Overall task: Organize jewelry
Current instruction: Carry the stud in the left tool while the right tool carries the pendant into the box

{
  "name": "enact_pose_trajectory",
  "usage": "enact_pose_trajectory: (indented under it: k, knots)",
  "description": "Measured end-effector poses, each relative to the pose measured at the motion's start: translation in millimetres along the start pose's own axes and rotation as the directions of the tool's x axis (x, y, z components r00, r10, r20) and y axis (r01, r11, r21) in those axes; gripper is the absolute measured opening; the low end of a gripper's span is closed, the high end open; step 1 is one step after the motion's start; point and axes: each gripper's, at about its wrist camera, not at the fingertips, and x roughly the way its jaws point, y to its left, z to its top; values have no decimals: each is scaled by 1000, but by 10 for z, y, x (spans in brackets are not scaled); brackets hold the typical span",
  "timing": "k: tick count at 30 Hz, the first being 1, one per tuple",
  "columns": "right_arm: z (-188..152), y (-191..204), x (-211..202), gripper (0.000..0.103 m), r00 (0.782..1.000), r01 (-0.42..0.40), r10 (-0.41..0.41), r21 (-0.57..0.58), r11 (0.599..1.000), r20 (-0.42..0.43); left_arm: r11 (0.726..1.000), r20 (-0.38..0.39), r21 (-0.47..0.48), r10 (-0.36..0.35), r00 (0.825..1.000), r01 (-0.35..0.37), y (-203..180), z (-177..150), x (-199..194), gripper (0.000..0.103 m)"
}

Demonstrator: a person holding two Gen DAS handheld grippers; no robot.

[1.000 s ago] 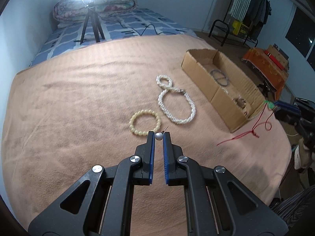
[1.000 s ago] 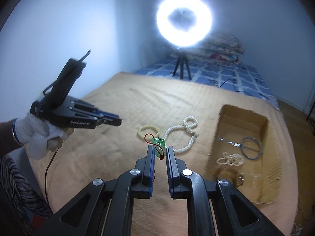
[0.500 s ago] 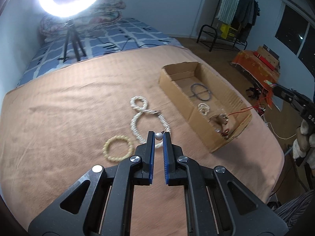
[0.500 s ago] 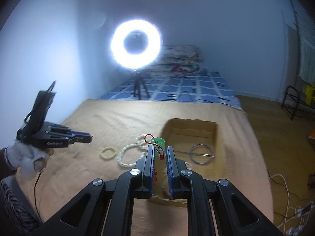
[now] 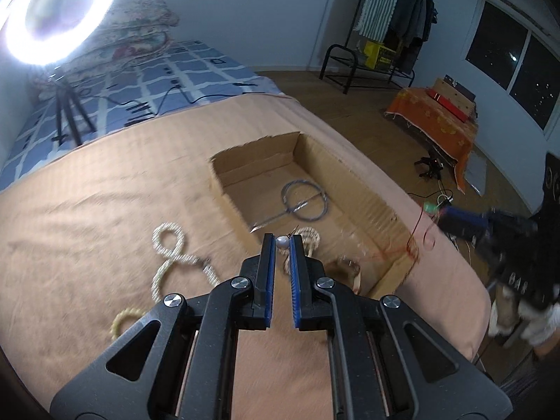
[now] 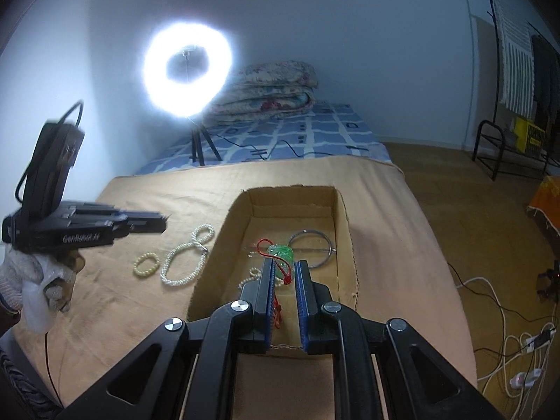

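Pinching a pearl earring [image 5: 282, 242], the left gripper [image 5: 282, 245] overhangs the cardboard box [image 5: 357, 189].

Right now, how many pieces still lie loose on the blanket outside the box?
2: a pearl necklace beside the cardboard box, and a yellow bead bracelet left of it. Others may be hidden.

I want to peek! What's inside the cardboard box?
Inside the cardboard box lie a silver hoop and a small pearl piece. The right gripper, holding a green pendant, hides part of the floor.
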Motion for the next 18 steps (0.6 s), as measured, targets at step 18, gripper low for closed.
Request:
enact_pose_trajectory:
  k: [18]
  knots:
    - [-190,-162,252,9,996,45,-42,30,999,-80,998,-101,12,67,993,-66,-212,295,1081,6]
